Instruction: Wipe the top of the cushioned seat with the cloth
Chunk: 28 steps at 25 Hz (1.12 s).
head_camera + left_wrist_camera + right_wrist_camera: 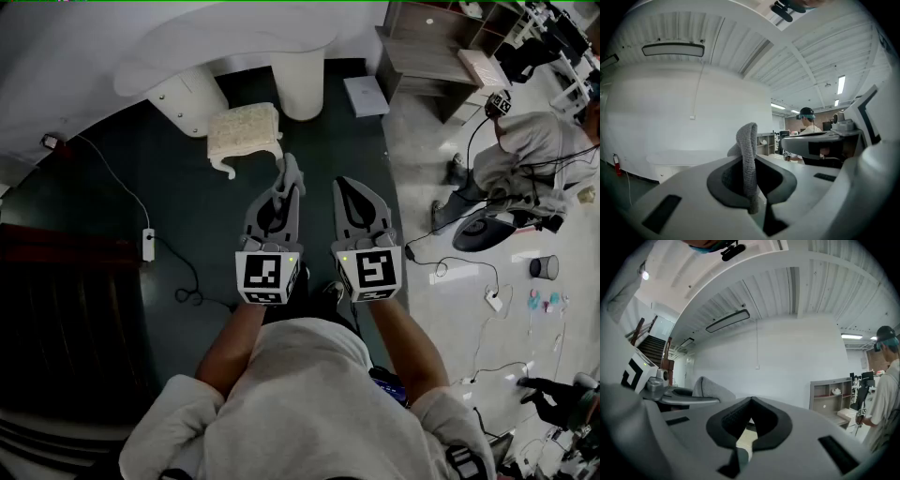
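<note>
Cloth [292,172], grey and knitted, is pinched in the left gripper [284,187]. In the left gripper view the 2 jaws are drawn in tight on it, and a folded strip of it [749,159] stands up between the dark pads and rises above the tips. In the head view the same grey fold pokes out past the front of the jaws and touches nothing else.

The right gripper [349,187] is fully closed, its 2 jaws meeting tip to tip with nothing between them. The right gripper view shows the dark pads [725,423] joined at the top, with only a small pale gap low down. That view also catches the grey fold [710,389] off to its left, on the other gripper.

Both grippers are held side by side, close together, in front of the person's chest and above the dark floor [112,187].

The cushioned seat [244,129], a small cream stool with curved legs, stands on that floor ahead of the left gripper, apart from the cloth, just beside a white round pedestal [300,84]. Neither gripper touches it.
</note>
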Available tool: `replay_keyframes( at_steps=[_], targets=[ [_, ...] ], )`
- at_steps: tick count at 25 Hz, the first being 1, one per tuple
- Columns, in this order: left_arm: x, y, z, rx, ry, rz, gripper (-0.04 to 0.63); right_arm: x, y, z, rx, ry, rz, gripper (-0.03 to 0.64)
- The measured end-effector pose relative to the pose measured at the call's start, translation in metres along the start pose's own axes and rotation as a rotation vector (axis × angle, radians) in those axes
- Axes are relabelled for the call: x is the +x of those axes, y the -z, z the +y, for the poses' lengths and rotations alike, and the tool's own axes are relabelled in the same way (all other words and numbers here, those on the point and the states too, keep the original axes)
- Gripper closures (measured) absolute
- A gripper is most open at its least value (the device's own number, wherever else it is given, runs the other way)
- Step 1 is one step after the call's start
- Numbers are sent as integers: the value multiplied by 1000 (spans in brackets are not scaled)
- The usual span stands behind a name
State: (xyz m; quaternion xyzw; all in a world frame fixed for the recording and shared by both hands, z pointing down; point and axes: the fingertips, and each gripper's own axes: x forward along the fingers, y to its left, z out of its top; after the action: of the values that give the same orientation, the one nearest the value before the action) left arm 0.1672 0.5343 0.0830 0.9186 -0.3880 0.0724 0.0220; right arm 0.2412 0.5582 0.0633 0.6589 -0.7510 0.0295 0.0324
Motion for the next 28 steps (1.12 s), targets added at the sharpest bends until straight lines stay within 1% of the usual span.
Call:
replay_keyframes(
  at_steps=[3,6,9,12,16,19,21,26,28],
  targets=[
    [-2,6,7,-7,-6,6,560,3,5,6,13,-9,15,607],
    [-1,17,16,-13,-4,27,560,9,13,18,37,-43,19,607],
    [5,29,27,-29,15,52,560,21,15,26,42,-76,24,607],
    [19,30,37,-24,45,58,560,37,17,32,23,-121,67,607],
    [38,33,58,-1,72,53,560,64,27,37,-26,-174,136,607],
    [50,40,84,12,79,63,560,92,34,45,2,-207,171,607],
    [56,49,102,25,85,78,560,111,37,56,30,-256,191,606],
    [72,64,138,101,131,102,560,156,37,90,2,-369,236,604],
    [80,69,155,116,129,108,560,176,37,102,21,-395,250,601]
  ],
)
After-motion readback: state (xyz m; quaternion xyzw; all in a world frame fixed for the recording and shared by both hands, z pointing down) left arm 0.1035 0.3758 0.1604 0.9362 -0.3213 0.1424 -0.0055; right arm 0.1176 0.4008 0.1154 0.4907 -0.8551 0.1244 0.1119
